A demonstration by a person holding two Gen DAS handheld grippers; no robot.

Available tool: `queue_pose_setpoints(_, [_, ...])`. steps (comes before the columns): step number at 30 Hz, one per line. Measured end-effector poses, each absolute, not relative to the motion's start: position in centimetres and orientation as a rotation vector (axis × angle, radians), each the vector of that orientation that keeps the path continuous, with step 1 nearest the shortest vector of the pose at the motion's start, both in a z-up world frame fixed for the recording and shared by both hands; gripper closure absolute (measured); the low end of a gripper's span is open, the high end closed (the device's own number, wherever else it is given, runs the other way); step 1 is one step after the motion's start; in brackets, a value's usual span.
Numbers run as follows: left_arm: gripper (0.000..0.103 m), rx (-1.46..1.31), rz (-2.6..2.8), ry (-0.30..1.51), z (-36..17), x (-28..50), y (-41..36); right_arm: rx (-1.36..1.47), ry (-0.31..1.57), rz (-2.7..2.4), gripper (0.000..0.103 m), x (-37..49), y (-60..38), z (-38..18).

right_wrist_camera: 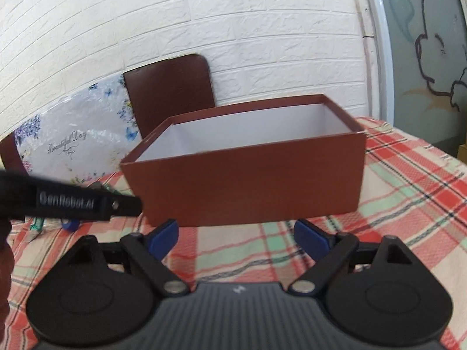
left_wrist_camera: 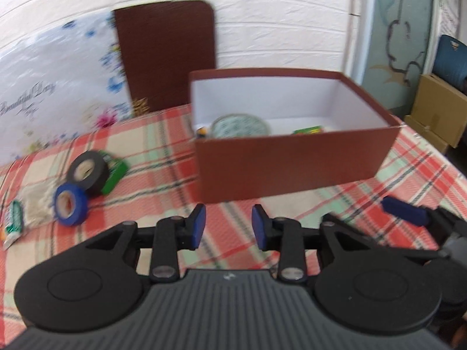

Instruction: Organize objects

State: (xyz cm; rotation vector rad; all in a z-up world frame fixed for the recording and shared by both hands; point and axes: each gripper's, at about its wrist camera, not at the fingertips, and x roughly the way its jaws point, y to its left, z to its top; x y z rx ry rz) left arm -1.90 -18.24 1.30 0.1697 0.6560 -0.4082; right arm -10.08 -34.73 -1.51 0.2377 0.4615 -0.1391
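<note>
Brown box (left_wrist_camera: 292, 172) is sitting on the plaid tablecloth (left_wrist_camera: 163, 151) (tape rolls (left_wrist_camera: 78, 186) lying left); left gripper (left_wrist_camera: 229, 227) is gaping narrowly, right gripper (right_wrist_camera: 236, 234) wide, both empty.

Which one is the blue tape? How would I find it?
Start at the big brown box on the checked tablecloth and look left. The blue tape is the small roll leaning against the bigger black tape. It alone is bright blue.

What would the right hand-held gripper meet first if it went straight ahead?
Probably the brown box: its near wall sits directly ahead of the open, empty right hand-held gripper. Depth is uncertain.
</note>
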Motion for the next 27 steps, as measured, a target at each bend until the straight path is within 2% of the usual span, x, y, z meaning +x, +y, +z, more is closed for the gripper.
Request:
queue_pose_setpoints(2, [0.066, 0.160, -0.371, 0.666, 0.8, -1.7, -16.4, 0.225, 0.422, -0.151, 0.010, -10.5, -33.6, -1.0])
queue_pose_setpoints(3, [0.066, 0.154, -0.352, 0.669, 0.6, -1.6, -15.4, 0.216, 0.384, -0.167, 0.000, -10.9, -32.9, -0.7])
queue_pose_setpoints(7, [0.061, 0.134, -0.282, 0.663, -0.2, -1.4, -11.6, 0.224, 0.247, -0.181, 0.000, -11.7, -30.4, -0.1])
queue_pose_setpoints(9, [0.060, 0.115, -0.250, 0.661, -0.6, -1.2, -9.5, 0.210, 0.290, -0.146, 0.000, -10.8, -29.0, 0.5])
queue_pose_setpoints(13, [0.058, 0.058, -0.162, 0.666, -1.9, -0.7, -3.7, 0.140, 0.504, -0.075, 0.000, -7.4, -25.8, 0.1])
queue_pose_setpoints(21, [0.058, -0.011, 0.329, 0.623, -4.9, 0.5, 13.7, -0.077, 0.605, 0.151, 0.000, -4.1, -15.4, -2.1])
queue_pose_setpoints(22, [0.055, -0.010, 0.391, 0.622, -5.6, 0.5, 15.6, -0.109, 0.617, 0.197, 0.000, -3.3, -13.6, -2.3])
queue_pose_setpoints(23, [0.047, -0.037, 0.408, 0.594, -6.4, 0.2, 17.1, -0.134, 0.626, 0.236, 0.000, -2.3, -11.9, -2.4])
queue_pose_setpoints(26, [0.044, -0.214, 0.346, 0.506, -6.3, -1.5, 19.6, -0.148, 0.631, 0.303, 0.003, 1.2, -7.1, -2.4])
queue_pose_setpoints(27, [0.044, -0.196, 0.339, 0.502, -6.3, -1.4, 19.2, -0.148, 0.629, 0.318, 0.010, 2.3, -5.8, -2.4])
